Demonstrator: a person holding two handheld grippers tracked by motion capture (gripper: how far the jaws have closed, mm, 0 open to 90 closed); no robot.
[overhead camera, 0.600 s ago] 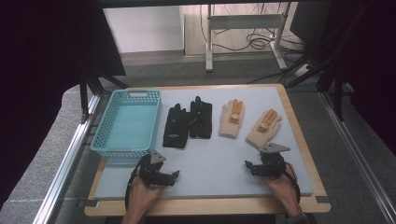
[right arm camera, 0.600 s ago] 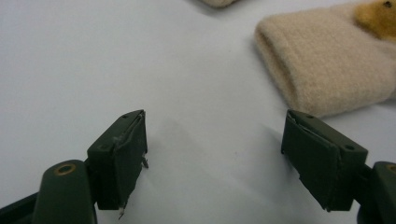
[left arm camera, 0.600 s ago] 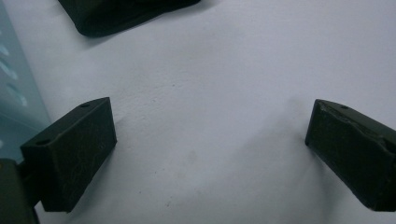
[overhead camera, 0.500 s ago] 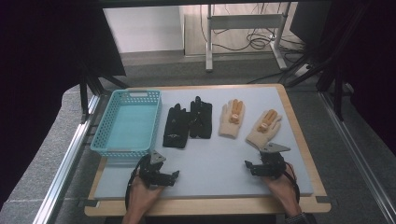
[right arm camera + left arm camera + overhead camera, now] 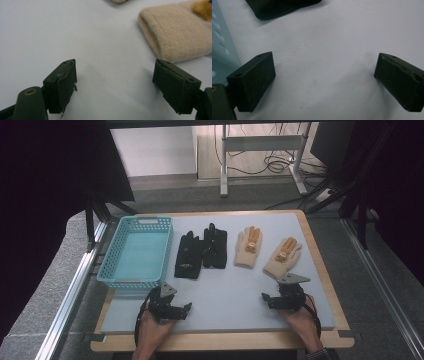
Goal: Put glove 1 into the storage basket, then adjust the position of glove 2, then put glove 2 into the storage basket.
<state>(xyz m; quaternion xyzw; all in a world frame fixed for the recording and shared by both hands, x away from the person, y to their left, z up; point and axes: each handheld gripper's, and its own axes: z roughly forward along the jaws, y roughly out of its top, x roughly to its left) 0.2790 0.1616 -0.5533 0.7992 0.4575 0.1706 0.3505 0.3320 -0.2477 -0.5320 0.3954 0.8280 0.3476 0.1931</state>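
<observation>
Two black gloves [image 5: 201,251] lie side by side at the middle of the pale mat, and two cream gloves [image 5: 248,247] with orange patches lie to their right. My left gripper [image 5: 186,309] rests low on the mat at the front left, below the basket, jaws wide apart with bare mat between them [image 5: 324,75]. A black glove's cuff [image 5: 279,7] lies ahead of it. My right gripper [image 5: 265,298] rests at the front right, open, with nothing between its jaws [image 5: 115,80]. The nearer cream glove's cuff [image 5: 175,37] lies just ahead and to its right.
A light blue plastic basket [image 5: 114,275] stands at the left of the mat, nothing inside it; its wall [image 5: 222,50] is close beside my left gripper. The mat lies on a wooden board [image 5: 320,250]. Metal rails run along both sides of the table.
</observation>
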